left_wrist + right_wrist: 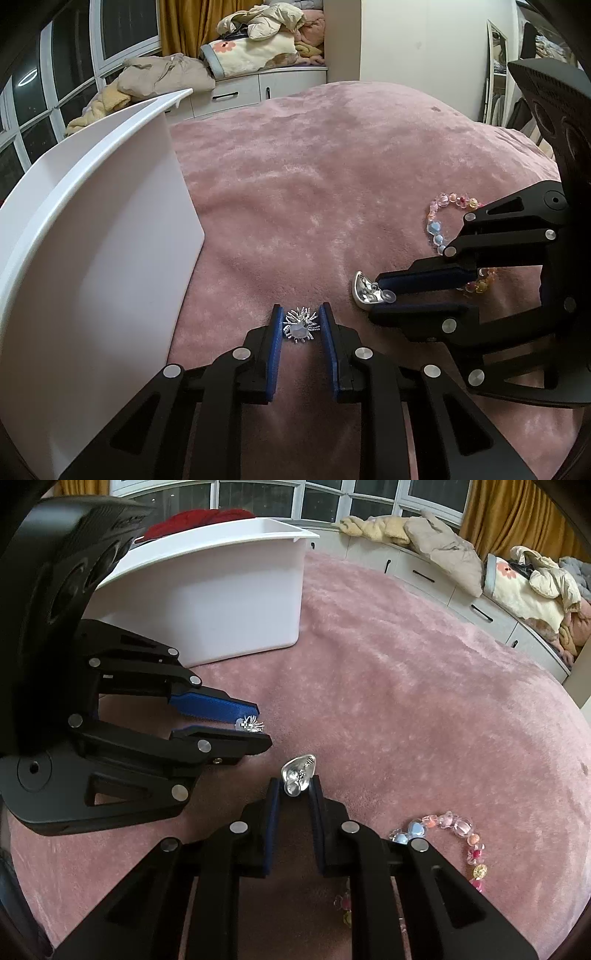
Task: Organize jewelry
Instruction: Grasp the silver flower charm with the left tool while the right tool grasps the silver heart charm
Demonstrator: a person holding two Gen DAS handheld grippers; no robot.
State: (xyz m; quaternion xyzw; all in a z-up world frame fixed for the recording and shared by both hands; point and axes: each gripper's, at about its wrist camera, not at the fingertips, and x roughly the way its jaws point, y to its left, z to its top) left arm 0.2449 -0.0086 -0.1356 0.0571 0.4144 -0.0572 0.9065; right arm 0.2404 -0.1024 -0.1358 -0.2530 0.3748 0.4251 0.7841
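My left gripper (301, 317) is closed around a silver spiky brooch (300, 325), pads touching its sides just above the pink blanket (314, 166). It also shows in the right wrist view (251, 724). My right gripper (294, 788) is shut on a silver heart-shaped earring (297, 775), seen in the left wrist view (365, 291) too. A pastel bead bracelet (450, 834) lies on the blanket under the right gripper. The white bin (92, 229) stands to the left.
The white bin also stands at the back left in the right wrist view (221, 602). Clothes and blankets are piled on a window bench (251, 48) behind the bed. A mirror (495, 70) stands far right.
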